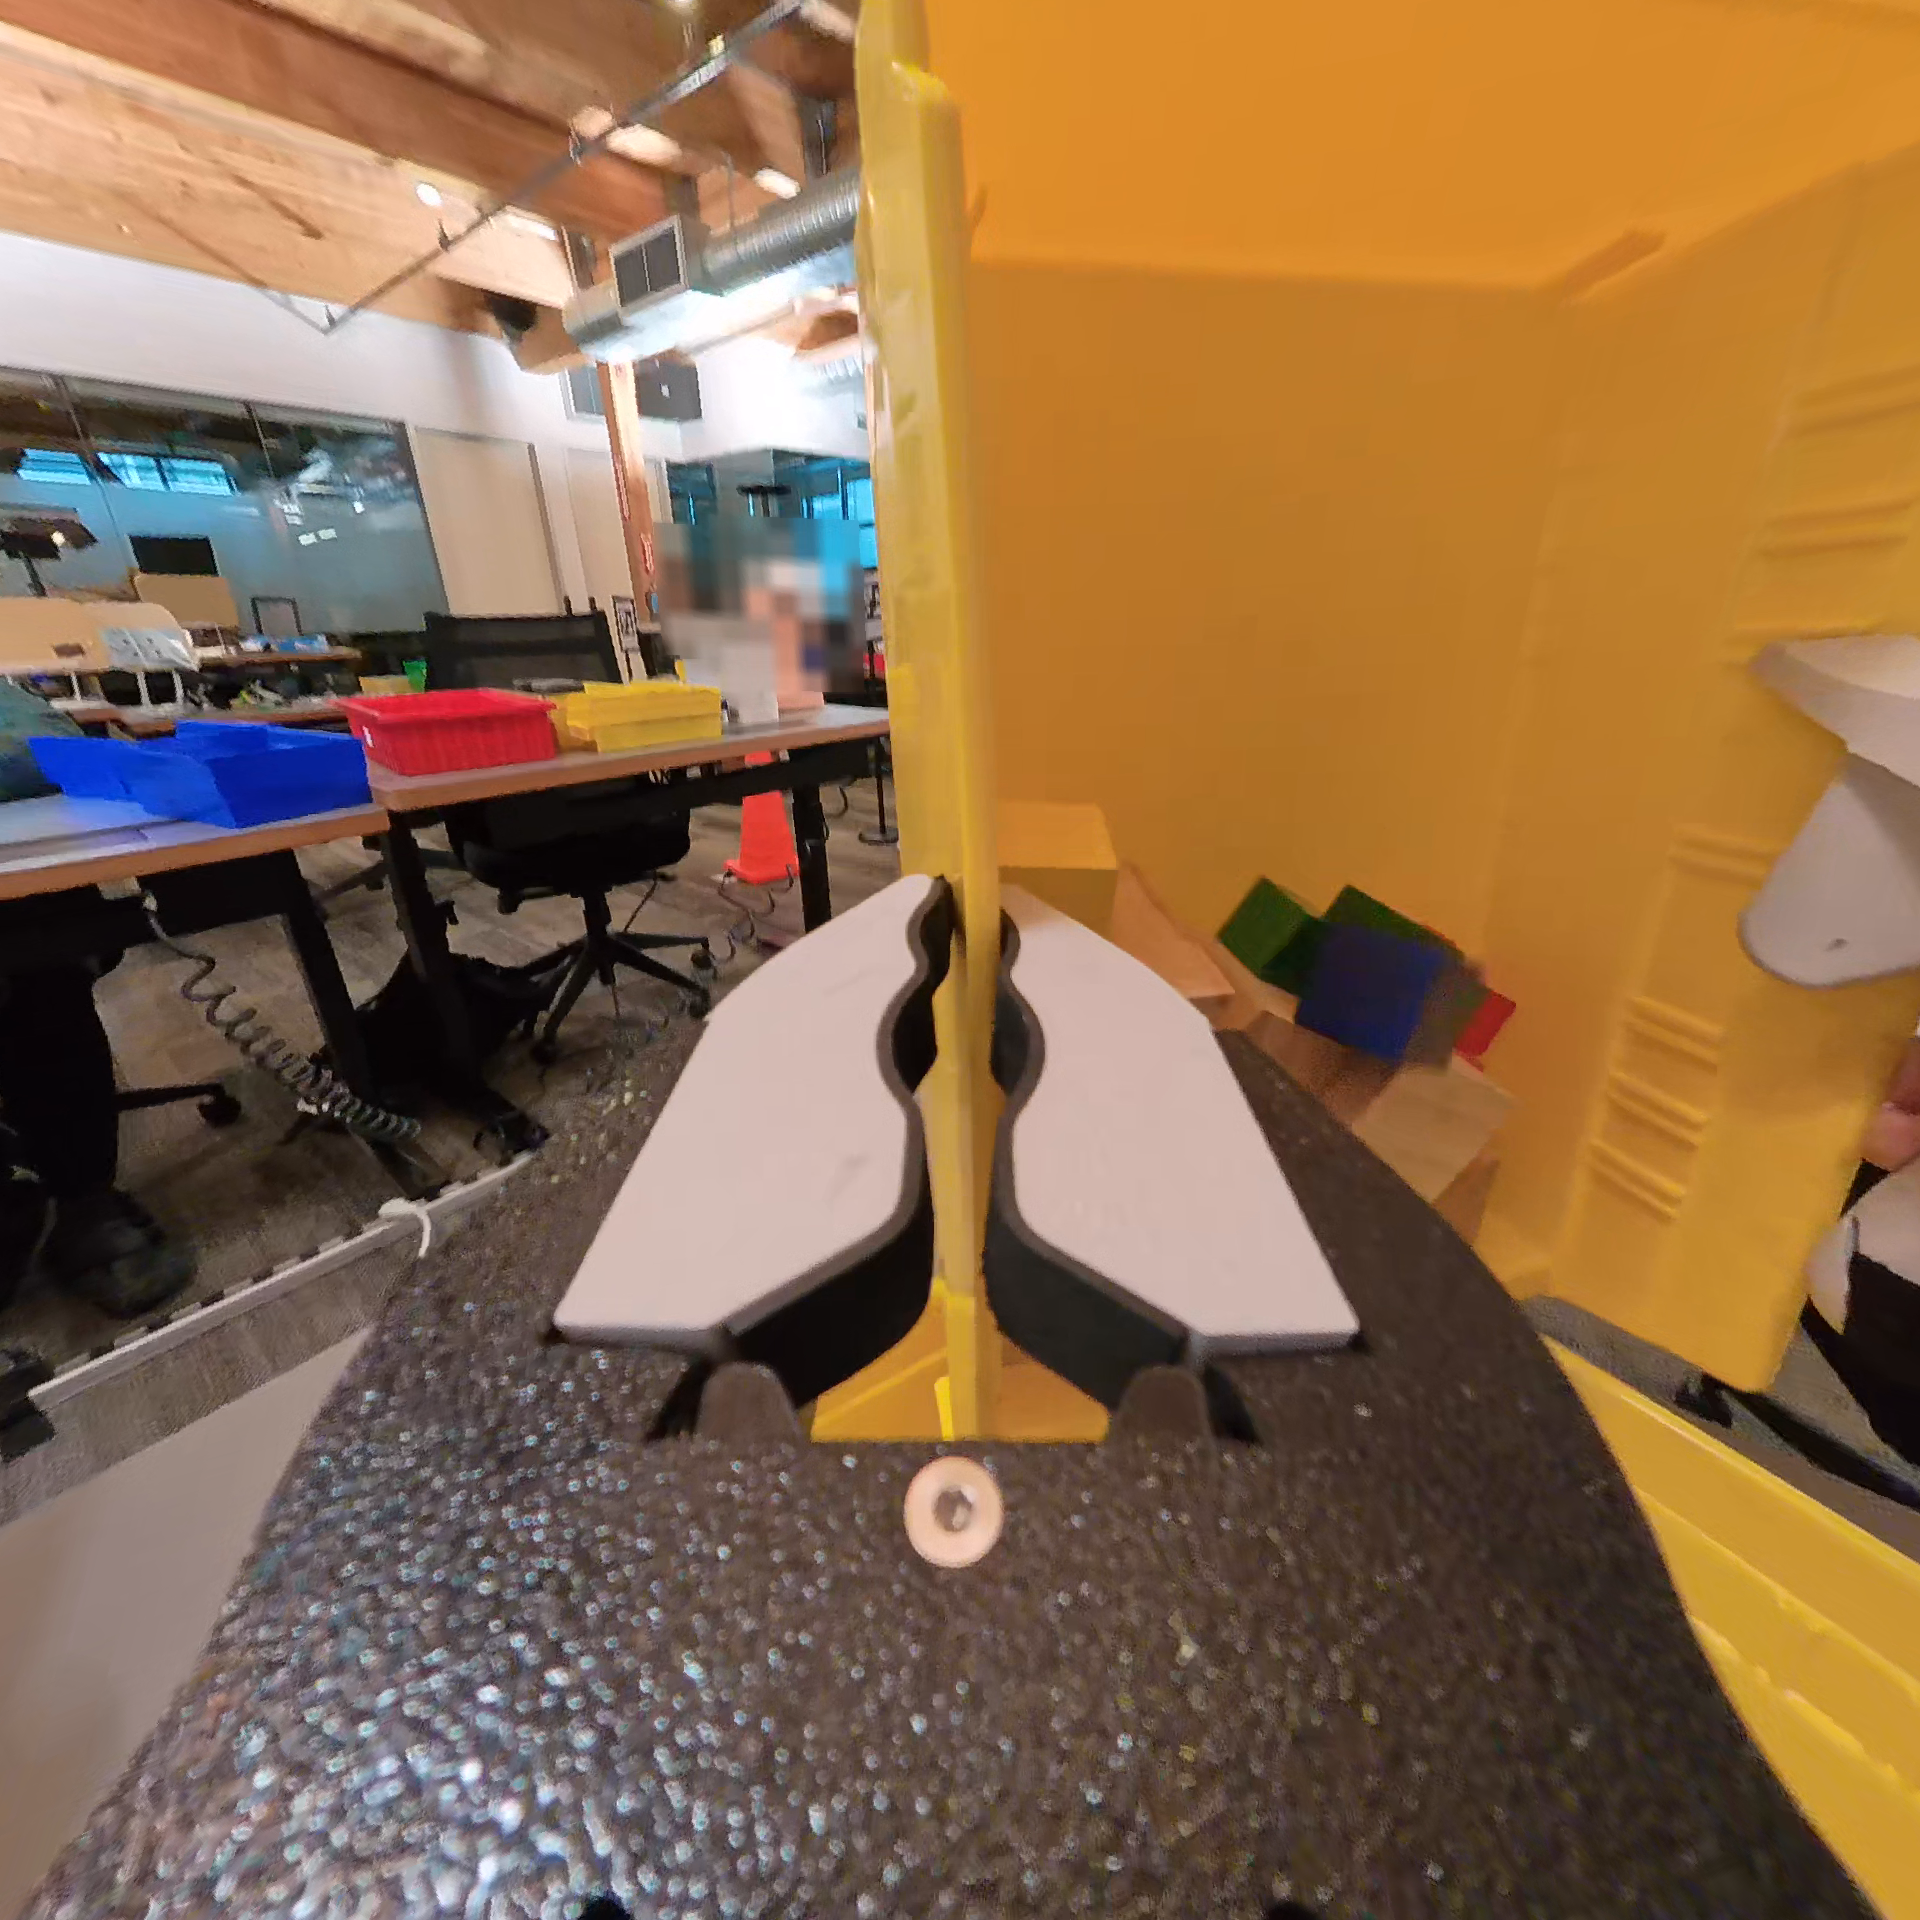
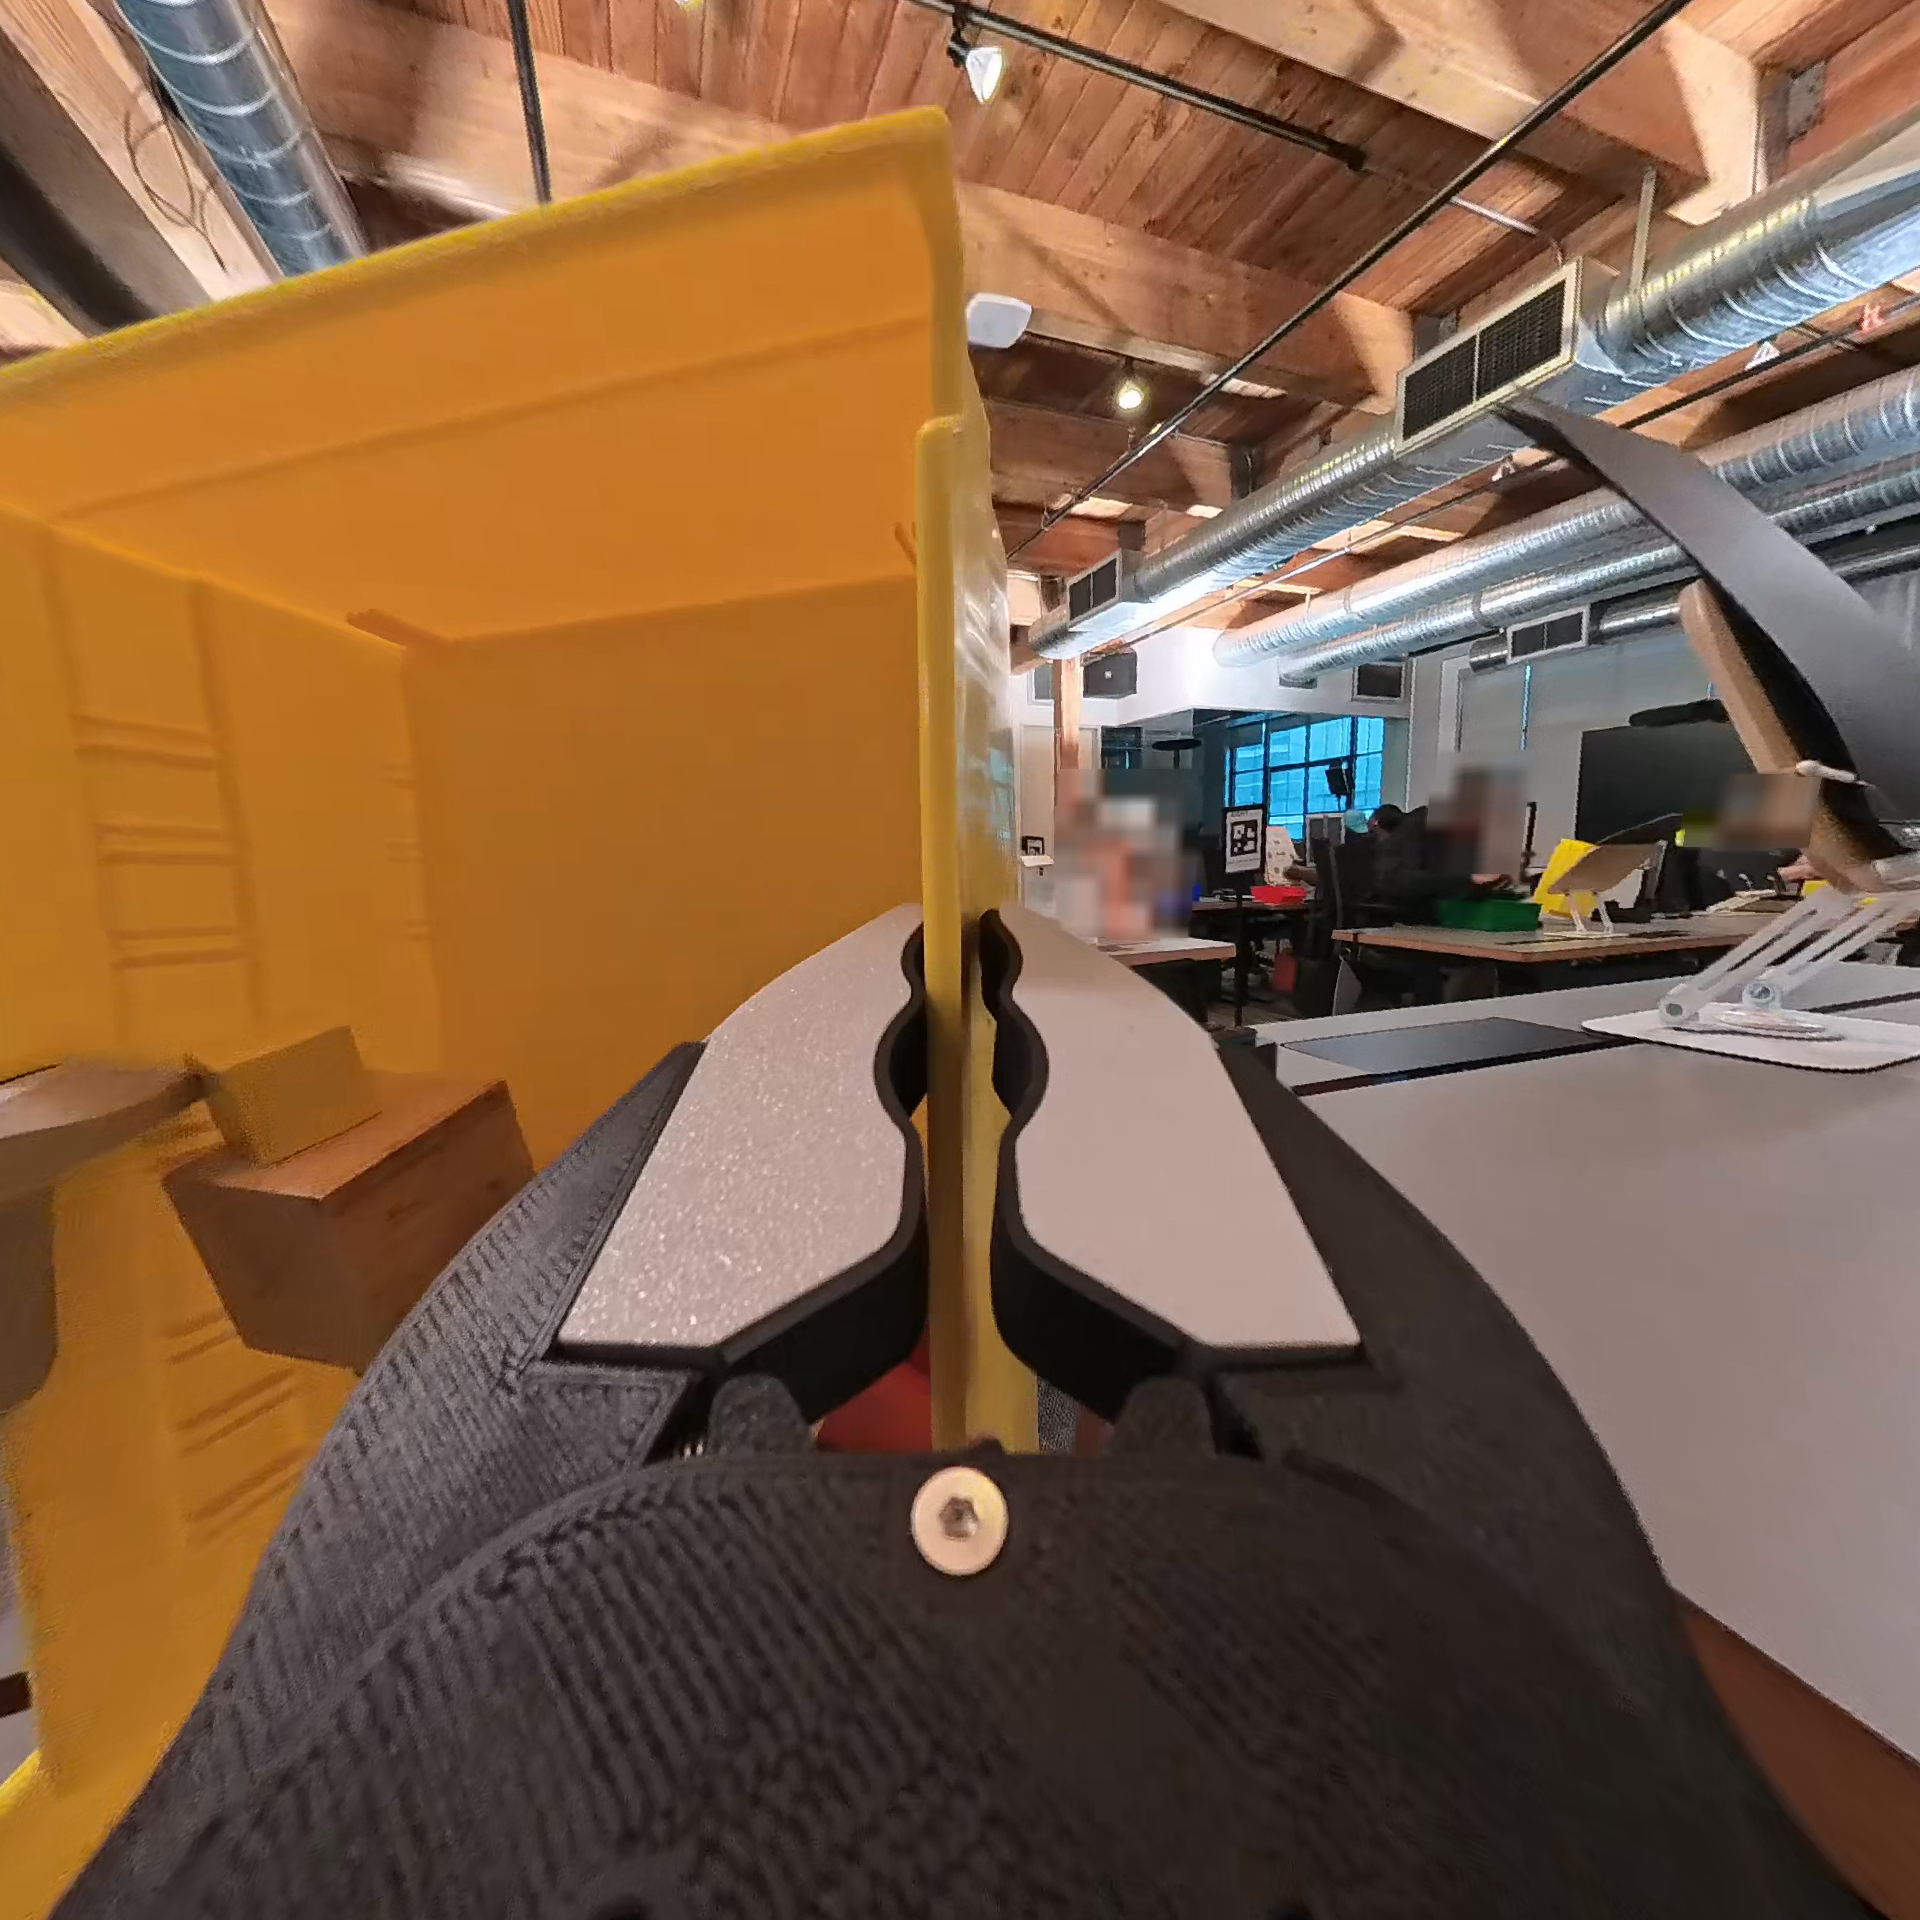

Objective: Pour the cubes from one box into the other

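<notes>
Left gripper (image 1: 971, 935) is clamped on one side wall of the yellow box (image 1: 1299, 571), wall running up frame centre btwn the fingers; right gripper (image 2: 961, 940) is clamped likewise on the opposite wall, w/ the box interior (image 2: 571, 831) filling the left half of its view. Box is tipped up steeply — its floor reads as the back plane in both views. Cubes are sliding out low: in the left wrist view a green cube (image 1: 1273, 930), blue cube (image 1: 1371, 987), a sliver of red cube (image 1: 1486, 1023) and plain wooden blocks (image 1: 1423, 1112) bunch at centre right; in the right wrist view a wooden block (image 2: 353, 1236) w/ a small yellow cube (image 2: 291, 1091) on it sits lower left, blurred. A yellow edge (image 1: 1766, 1621) at lower right of the left view is prob the receiving box. Judgement: pour is mid-way. To do it well, keep both grips firm and level w/ each other, tilt gradually so cubes slide not bounce, and hold the open mouth over the receiving box — its exact position under the mouth can't be confirmed here.
</notes>
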`<state>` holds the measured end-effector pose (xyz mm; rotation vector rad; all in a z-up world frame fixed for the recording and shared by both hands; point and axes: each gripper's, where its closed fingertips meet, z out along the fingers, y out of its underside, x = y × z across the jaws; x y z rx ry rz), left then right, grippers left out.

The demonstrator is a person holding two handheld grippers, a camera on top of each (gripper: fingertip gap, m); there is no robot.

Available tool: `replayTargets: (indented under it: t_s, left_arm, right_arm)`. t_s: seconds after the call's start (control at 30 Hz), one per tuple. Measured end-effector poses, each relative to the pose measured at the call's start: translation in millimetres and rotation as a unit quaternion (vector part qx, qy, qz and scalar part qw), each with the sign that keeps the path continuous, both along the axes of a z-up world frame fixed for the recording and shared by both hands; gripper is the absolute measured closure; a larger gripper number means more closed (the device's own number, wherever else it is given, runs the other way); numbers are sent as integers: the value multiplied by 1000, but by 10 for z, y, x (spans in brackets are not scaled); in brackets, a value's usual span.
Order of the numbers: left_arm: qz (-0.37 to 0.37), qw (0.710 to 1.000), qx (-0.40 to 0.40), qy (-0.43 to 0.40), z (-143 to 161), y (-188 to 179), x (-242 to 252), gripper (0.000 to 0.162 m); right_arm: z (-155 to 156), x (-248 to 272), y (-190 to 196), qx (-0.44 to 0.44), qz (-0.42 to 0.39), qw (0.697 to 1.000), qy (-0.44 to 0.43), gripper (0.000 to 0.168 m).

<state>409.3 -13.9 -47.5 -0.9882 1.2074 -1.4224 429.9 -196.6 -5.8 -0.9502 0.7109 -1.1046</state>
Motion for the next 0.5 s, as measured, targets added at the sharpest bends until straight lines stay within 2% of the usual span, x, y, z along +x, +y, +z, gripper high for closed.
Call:
replayTargets:
  t_s: [0.1,0.2,0.3,0.4,0.5]
  left_arm:
    - [1,1000,13,-14,31,-4,-30,157]
    - [3,1000,12,22,-99,33,37,157]
    - [0,1000,13,0,-71,43,-12,156]
    - [6,1000,23,21,-140,65,15,156]
    - [11,999,40,-1,-43,50,-36,156]
  right_arm:
    - [39,-12,0,4,6,1000,-4,161]
    - [11,35,60,-19,-3,1000,-3,161]
    - [43,28,77,-18,10,1000,-10,161]
    - [17,57,109,-34,4,999,-7,161]
    - [29,63,78,-14,18,1000,-8,161]
